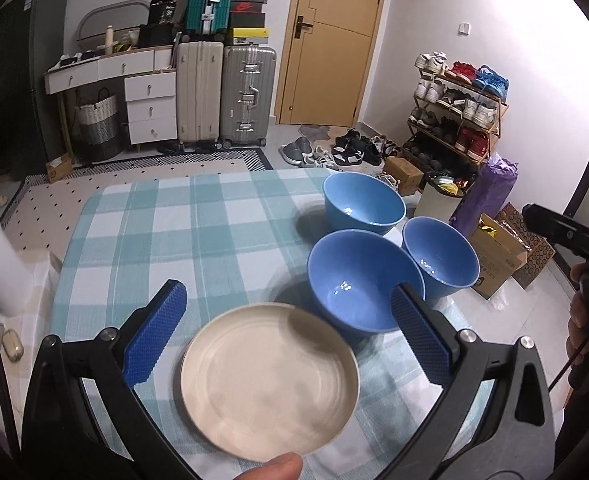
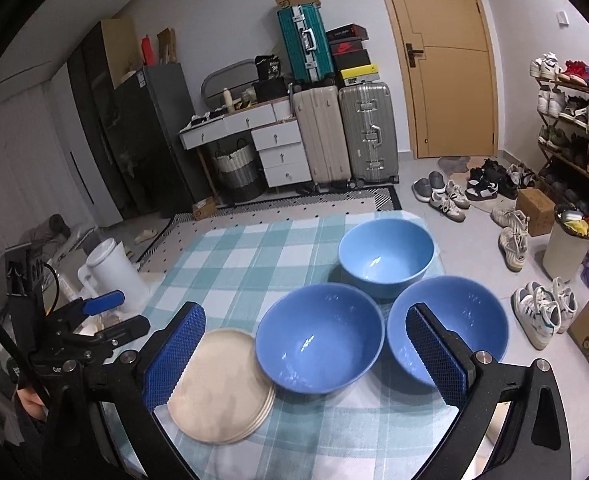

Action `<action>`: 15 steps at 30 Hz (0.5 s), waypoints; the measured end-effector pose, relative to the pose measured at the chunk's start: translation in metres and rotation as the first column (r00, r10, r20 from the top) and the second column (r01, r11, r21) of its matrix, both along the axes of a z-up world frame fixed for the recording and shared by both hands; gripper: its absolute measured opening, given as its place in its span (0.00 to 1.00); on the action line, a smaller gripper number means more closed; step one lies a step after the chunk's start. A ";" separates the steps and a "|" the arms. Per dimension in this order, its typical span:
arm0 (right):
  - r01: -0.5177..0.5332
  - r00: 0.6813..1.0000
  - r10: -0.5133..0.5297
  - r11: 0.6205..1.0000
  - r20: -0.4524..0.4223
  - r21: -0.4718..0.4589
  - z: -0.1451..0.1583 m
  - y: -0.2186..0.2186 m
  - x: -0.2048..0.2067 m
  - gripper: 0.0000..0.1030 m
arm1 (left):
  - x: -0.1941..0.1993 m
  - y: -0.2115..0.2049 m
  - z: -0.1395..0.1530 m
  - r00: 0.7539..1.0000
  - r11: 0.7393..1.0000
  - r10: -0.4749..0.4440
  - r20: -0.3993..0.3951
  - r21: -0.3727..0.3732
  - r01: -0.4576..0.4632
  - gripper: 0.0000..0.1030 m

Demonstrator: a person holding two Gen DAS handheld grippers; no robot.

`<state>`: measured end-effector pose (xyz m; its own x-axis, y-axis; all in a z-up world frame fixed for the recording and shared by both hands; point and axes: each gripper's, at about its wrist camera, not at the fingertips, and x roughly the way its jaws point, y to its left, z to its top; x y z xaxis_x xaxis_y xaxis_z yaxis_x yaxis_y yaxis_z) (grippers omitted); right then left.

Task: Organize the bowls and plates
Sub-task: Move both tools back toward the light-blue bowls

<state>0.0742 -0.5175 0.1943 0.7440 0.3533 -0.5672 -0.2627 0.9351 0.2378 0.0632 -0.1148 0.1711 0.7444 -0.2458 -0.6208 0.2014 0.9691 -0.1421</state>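
Both of our claws stand wide open with nothing between the blue pads: our left claw [image 1: 288, 330] hangs over the cream plates [image 1: 269, 382], and our right claw [image 2: 308, 354] hangs over the nearer blue bowls. Nearest to us on the checked worktop [image 1: 174, 240] lies the stack of cream plates [image 2: 222, 386], whose edges show several plates nested together. Just beside it on the right, touching or almost touching its rim, sits the middle blue bowl [image 2: 320, 338], upright. Next to that on the right stands the right blue bowl [image 2: 448, 328], close beside it, and we cannot tell whether they touch. Behind these two, near the worktop's far edge, stands the lighter far bowl [image 2: 386, 252]. All three bowls hold nothing. Off the worktop's left side stands a white jug [image 2: 112, 274].
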 end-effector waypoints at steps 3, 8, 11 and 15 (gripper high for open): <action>0.016 1.000 -0.016 1.000 0.006 0.017 0.006 -0.009 0.009 0.99 | 0.017 -0.010 0.006 1.000 1.000 -0.013 -0.007 -0.001 0.013 0.99; 0.045 0.999 -0.045 0.999 -0.005 0.015 0.009 -0.023 0.029 0.99 | 0.055 -0.026 0.004 0.998 0.999 -0.038 -0.045 -0.009 0.038 0.99; 0.060 0.998 -0.060 0.998 -0.016 0.005 0.005 -0.030 0.043 0.99 | 0.079 -0.036 0.000 0.997 0.999 -0.045 -0.063 -0.001 0.045 0.99; 0.076 0.996 -0.075 0.997 -0.042 0.006 -0.003 -0.038 0.063 0.99 | 0.111 -0.046 -0.007 0.995 0.999 -0.047 -0.089 -0.007 0.047 0.99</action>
<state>0.1373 -0.5559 0.1908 0.7447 0.3011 -0.5956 -0.1812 0.9502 0.2537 0.1743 -0.1604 0.1638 0.6739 -0.2821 -0.6828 0.2331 0.9582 -0.1658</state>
